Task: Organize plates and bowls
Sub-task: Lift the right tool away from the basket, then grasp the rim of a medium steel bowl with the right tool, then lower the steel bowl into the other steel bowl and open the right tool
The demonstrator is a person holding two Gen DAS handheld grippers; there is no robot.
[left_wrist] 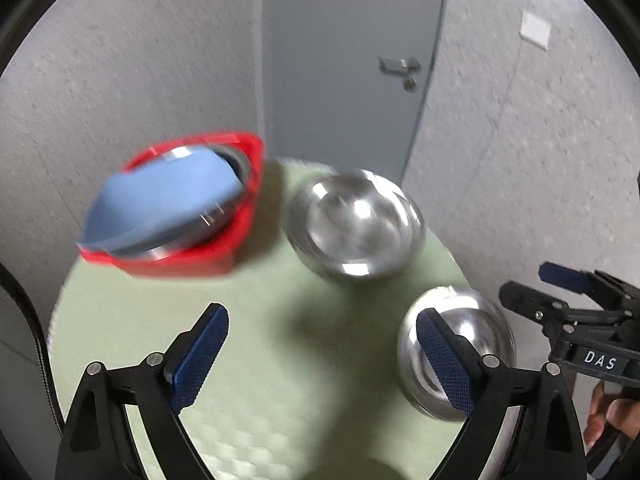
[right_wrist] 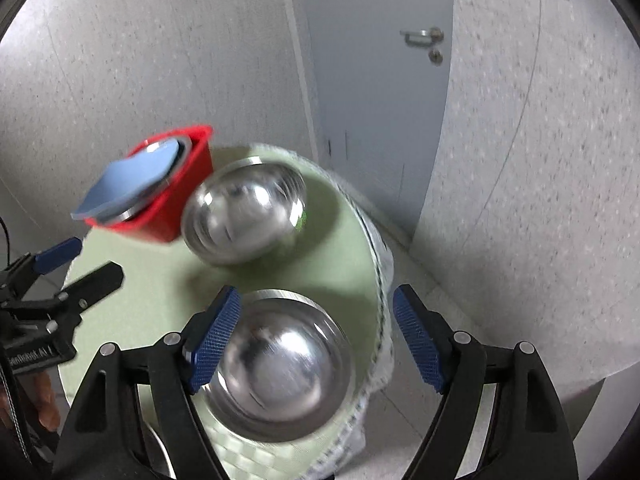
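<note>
**Steel bowls, both grippers empty**

Near steel bowl [right_wrist: 280,364] sits on the green table [right_wrist: 344,240] just below the right gripper [right_wrist: 316,340], whose jaws stand wide apart. The left gripper [left_wrist: 322,356] is likewise spread, holding nothing. Beyond, a second steel bowl [right_wrist: 244,216] sits beside a red bin [right_wrist: 188,196] holding a blue plate [right_wrist: 132,184]. Likely light, stiff and slippery; pinch the rim.
</note>
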